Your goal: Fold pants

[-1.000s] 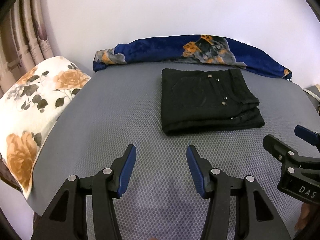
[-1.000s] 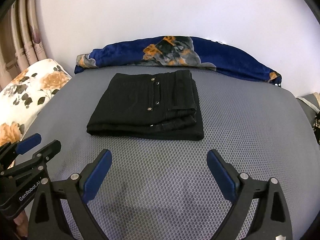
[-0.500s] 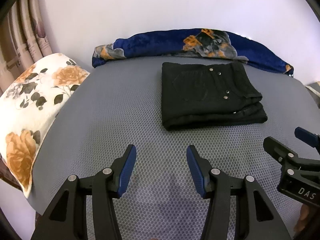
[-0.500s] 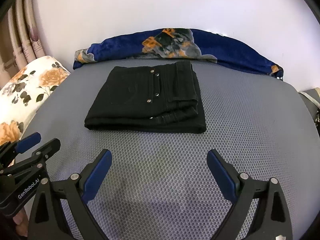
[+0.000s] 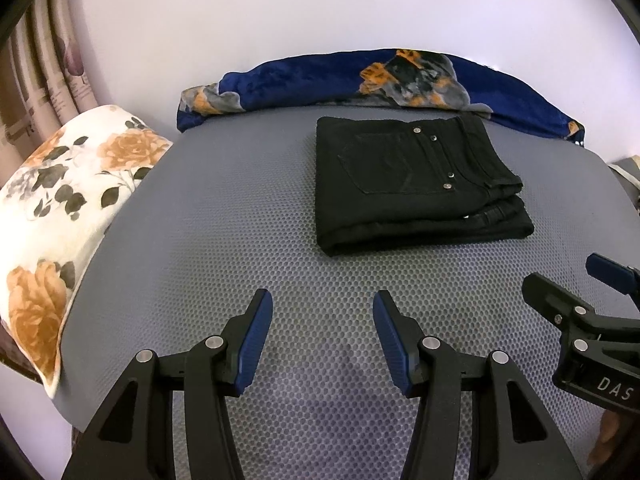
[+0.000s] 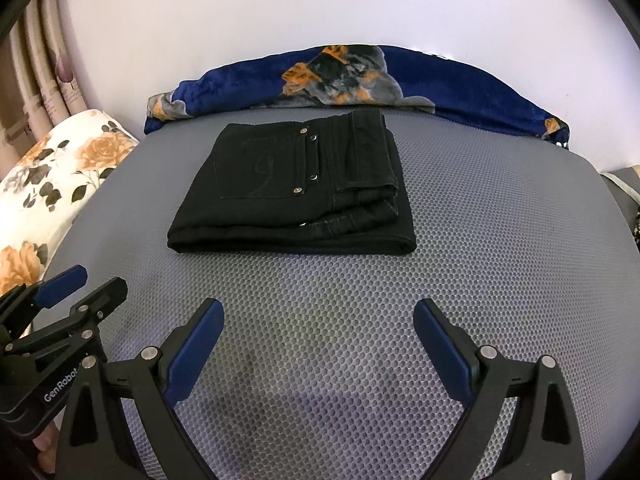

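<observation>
**Both tongs open and empty, pants folded on the bed**

We see the left tongs [image 5: 322, 304] parted to a moderate gap, their blue pads facing each other with only the grey mesh surface of the bed [image 5: 208, 240] between them. They hold nothing and touch nothing; they hang over the near edge of the bed. In the right wrist view the same left tongs [image 6: 86, 284] show from the side at the lower left, again with nothing between the fingers.

The right tongs [image 6: 318, 316] stand wider, their pads spread well apart, and they too are empty, poised over the near edge of the bed [image 6: 500, 240]. In the left wrist view the right tongs [image 5: 576, 276] reach in from the right edge, apart from the cloth.

The pants [image 6: 296, 192] lie as a neat black rectangle toward the far edge of the bed, back pocket and rivets facing up, the stacked layers showing along their near side. In the left wrist view the pants [image 5: 408, 184] sit right of centre. Both tongs are well apart from them.

Just behind the pants, along the far edge, lies a rolled blue blanket [image 6: 460, 84]. A floral pillow [image 5: 60, 200] rests at the left edge of the bed.
</observation>
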{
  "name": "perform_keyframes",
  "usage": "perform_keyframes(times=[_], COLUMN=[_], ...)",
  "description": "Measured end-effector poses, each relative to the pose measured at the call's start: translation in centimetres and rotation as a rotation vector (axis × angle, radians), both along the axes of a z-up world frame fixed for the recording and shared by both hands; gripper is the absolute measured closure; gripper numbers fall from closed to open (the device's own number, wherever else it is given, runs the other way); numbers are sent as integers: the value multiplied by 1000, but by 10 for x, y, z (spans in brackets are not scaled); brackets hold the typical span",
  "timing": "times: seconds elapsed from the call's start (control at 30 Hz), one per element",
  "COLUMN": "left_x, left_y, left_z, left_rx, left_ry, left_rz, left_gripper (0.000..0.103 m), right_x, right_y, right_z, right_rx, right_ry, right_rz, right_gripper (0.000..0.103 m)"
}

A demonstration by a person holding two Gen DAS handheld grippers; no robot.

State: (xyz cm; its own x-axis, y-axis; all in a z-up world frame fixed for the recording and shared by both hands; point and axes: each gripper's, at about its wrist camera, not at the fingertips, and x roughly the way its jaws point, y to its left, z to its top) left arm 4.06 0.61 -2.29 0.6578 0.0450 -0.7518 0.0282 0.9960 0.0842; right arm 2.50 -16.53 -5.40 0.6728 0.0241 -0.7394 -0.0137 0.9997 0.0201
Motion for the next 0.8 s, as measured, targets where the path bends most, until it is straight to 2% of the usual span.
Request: perform_keyframes(times=[0.8], left_x=[5], left_y=[2], left_z=[-7], left_rx=[-22], left_ry=[27], left_rz=[-5], left_gripper=[49], right_x=[4], right_y=[-4], right_z=[-6], right_rx=[-2], right_ry=[18], right_rz=[-4], right_gripper=[8])
